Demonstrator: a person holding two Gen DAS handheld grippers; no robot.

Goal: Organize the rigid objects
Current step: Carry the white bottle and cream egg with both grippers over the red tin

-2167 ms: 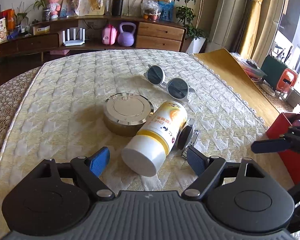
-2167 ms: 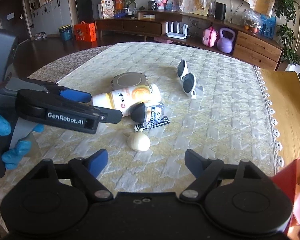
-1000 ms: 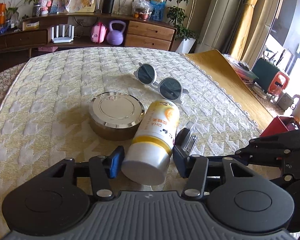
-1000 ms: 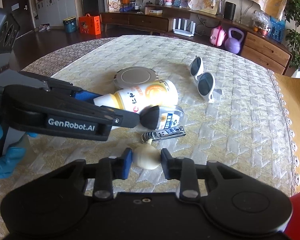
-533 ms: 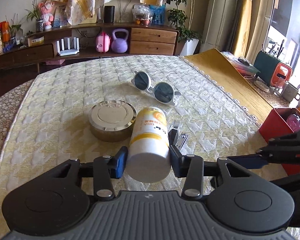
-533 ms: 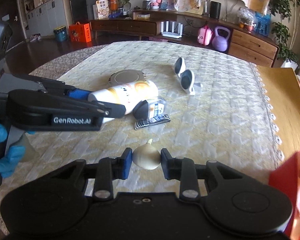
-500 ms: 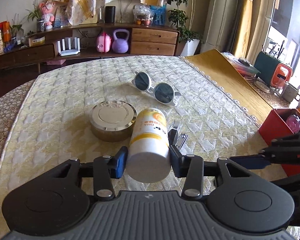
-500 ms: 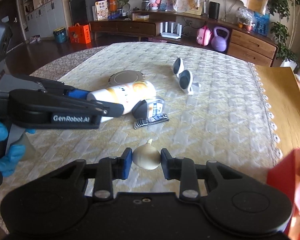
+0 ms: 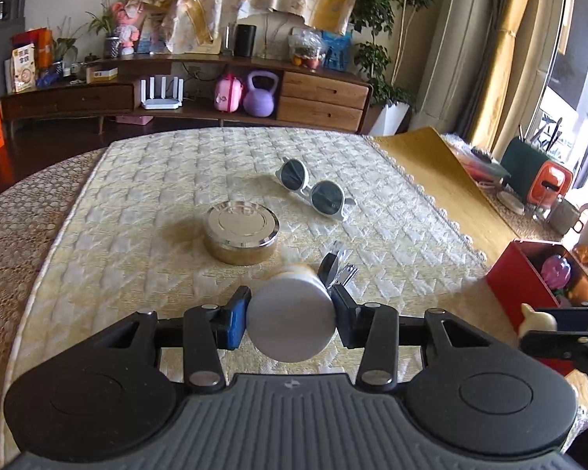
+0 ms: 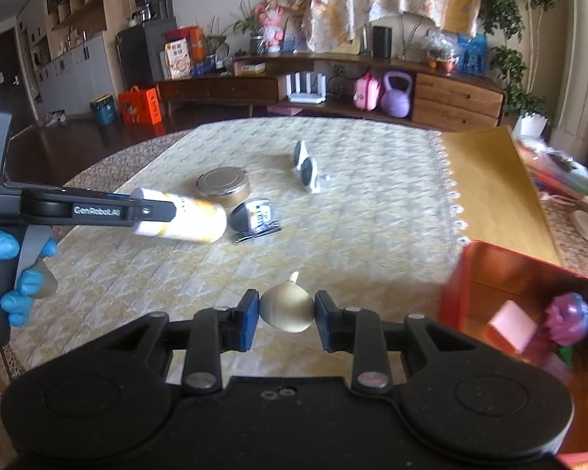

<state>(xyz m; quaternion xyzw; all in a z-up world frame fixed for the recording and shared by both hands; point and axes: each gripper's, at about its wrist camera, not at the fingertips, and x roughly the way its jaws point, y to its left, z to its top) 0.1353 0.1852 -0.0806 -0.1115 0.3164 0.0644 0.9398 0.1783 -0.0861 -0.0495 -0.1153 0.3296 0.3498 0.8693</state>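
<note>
The left hand-held gripper (image 9: 290, 323) clamps the white bottle (image 9: 292, 319) above the desk (image 9: 137, 211). The right hand-held gripper (image 10: 287, 319) grips a garlic bulb (image 10: 287, 309) beside the red box (image 10: 501, 274).

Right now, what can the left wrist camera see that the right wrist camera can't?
Only the left wrist view shows the bottle's white cap end-on in the left tool, plus the window-side clutter. Only the right wrist view shows the blue-gloved hand and the pink block in the red box. Both show the garlic in the right tool, the round tin, sunglasses and nail clippers.
</note>
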